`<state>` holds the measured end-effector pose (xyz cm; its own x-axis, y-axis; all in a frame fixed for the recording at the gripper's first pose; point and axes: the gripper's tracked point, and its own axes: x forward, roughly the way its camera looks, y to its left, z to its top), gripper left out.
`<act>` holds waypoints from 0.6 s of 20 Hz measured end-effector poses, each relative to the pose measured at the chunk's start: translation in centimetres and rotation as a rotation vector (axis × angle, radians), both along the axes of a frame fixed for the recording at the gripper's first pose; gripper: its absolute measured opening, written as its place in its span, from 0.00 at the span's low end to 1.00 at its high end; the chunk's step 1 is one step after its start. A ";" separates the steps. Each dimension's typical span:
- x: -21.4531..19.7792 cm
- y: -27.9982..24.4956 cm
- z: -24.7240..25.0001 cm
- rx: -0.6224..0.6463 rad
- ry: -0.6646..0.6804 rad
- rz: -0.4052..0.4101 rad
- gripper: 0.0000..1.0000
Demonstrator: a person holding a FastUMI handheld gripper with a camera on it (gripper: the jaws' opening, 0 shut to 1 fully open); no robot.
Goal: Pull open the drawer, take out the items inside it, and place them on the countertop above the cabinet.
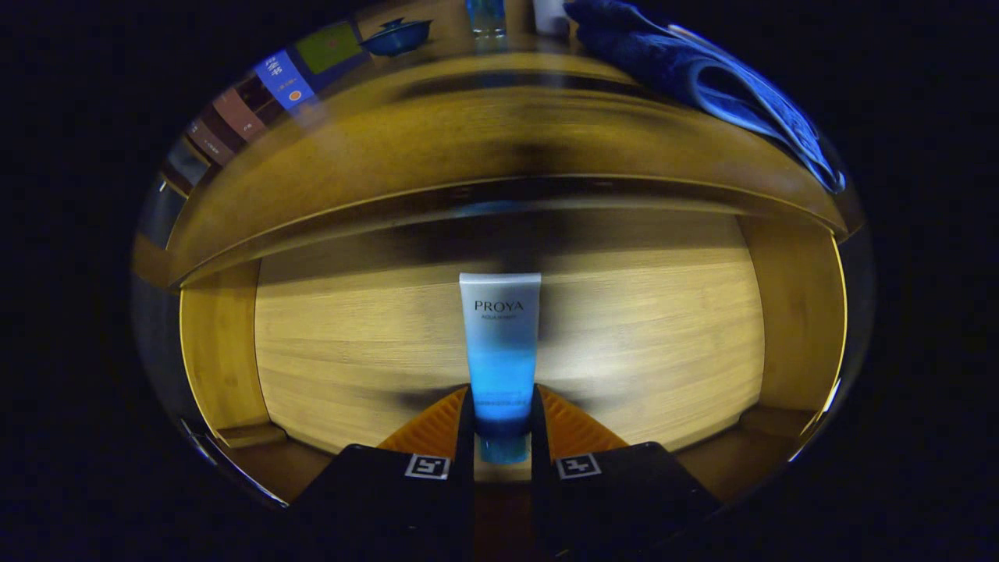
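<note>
- Drawer point(234, 351) stands pulled open, its pale wood-grain floor lit from in front and its side walls rising to either side of the tube.
- Tube point(500, 351) — a cosmetic squeeze tube, white at its flat crimped end and shading to blue toward the cap — is the landmark. It sits over the middle of the drawer floor, crimped end pointing away toward the cabinet, cap end toward the camera.
- Gripper point(501, 425) is clenched on the tube: both fingers point(437, 429) press its blue lower part, one on each side, with the cap showing in the narrow gap between them. Whether the tube rests on the floor or is lifted clear of it, I cannot tell.
- Beyond the tube's crimped end the drawer floor runs into shadow under the cabinet front.
- Countertop point(468, 133) lies above and beyond the tube, a broad wooden edge across the cabinet.
- Blue towel point(702, 70), folded, lies on the countertop, up and to the right of the tube.
- Blue lidded bowl point(396, 35) sits on the countertop up and to the left of the tube; a clear glass point(485, 16) stands almost straight beyond it.
- Row of books point(257, 101) — spines showing — stands farther left of the bowl.
</note>
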<state>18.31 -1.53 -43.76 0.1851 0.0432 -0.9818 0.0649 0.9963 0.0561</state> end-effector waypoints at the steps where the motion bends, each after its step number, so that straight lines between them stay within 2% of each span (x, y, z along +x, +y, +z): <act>1: 0.0 0.3 0.4 0.029 -0.006 -0.002 0.35; 4: -0.5 0.2 2.5 0.096 -0.042 0.048 0.34; 9: -2.0 2.8 9.9 0.178 -0.109 0.131 0.34; 12: -0.5 3.7 13.0 0.174 -0.148 0.165 0.34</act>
<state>17.82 2.14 -30.79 0.3025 0.2501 -0.9197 -0.1189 0.9673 0.2239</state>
